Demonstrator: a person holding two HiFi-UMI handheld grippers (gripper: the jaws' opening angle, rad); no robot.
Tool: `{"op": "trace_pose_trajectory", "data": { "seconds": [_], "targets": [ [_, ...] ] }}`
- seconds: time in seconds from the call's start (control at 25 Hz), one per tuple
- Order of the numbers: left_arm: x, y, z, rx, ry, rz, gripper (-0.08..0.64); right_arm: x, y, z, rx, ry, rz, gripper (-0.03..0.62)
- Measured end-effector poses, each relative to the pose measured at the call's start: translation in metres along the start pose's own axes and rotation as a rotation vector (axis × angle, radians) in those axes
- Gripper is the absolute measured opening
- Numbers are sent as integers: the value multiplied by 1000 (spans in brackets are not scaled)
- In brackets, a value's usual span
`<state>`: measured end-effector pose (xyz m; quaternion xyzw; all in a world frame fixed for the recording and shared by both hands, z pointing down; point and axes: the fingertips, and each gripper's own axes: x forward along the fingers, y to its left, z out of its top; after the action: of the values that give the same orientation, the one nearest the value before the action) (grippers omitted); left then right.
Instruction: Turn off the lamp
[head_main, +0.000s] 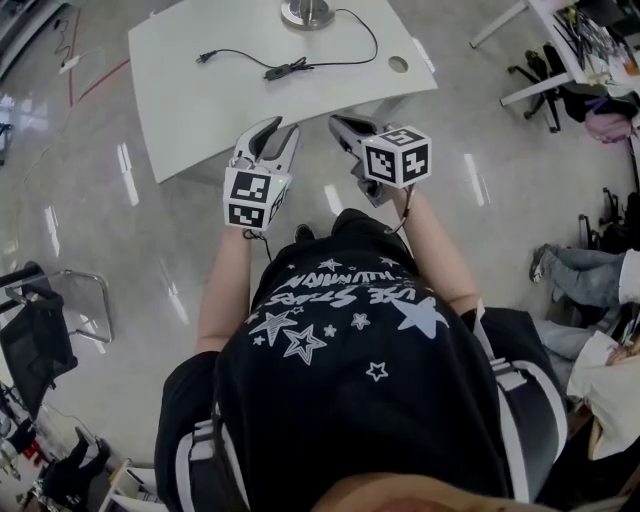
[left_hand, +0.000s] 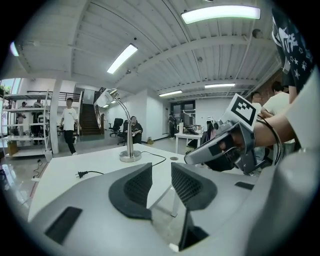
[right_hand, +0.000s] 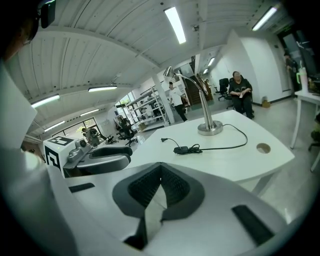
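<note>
Left gripper (left_hand: 161, 182) jaws: released; the ribbed dark pads stand apart with a narrow gap, nothing between them.
Right gripper (right_hand: 160, 172) jaws: clenched; the pad tips meet, nothing caught between them.
Gripper positions: both are held side by side over the near edge of the white table (head_main: 200, 110), left gripper (head_main: 278, 135) to the left of right gripper (head_main: 350, 130), apart from each other.
Markings: each gripper carries a cube with black-and-white square markers. The person's dark shirt (head_main: 340, 330) shows white stars and a line of lettering that cannot be read reliably from this angle. No brand visible on the lamp.
Lamp (right_hand: 206, 117) location: far edge of the table, slightly right of centre, well apart from both grippers; the head view shows only its base (head_main: 307, 12).
Lamp appearance: round metal base, slim upright metal stem bending over into an arc that ends in a small shade. Whether it is lit cannot be told.
Cord (head_main: 345, 62): black, running from the base to a bunched section mid-table.
Plug (head_main: 203, 57): lies loose on the tabletop, left of the bunch.
Table detail: round cable hole (head_main: 398, 64) near the right edge.
</note>
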<state>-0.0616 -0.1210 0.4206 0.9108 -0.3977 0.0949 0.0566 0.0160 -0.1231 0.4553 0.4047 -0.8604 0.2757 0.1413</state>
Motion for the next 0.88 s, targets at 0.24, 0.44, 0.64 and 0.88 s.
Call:
{"op": "trace_pose_trajectory", "data": {
  "seconds": [0.24,0.44,0.64,0.88],
  "targets": [
    [-8,-4,8,27,-7,71,135,-9,9,0,-9,-16,52,5],
    [-13,-24,19,5,-35,127,81,-35,16,-1,-44,-25,88,6],
    [-20,-57,23,-5,-41,162,46,-69,12,-19,-57,-14,125,5],
    [-33,-98,24,-23,-53,198,21,-112,15,-29,-93,-51,154,5]
  ]
}}
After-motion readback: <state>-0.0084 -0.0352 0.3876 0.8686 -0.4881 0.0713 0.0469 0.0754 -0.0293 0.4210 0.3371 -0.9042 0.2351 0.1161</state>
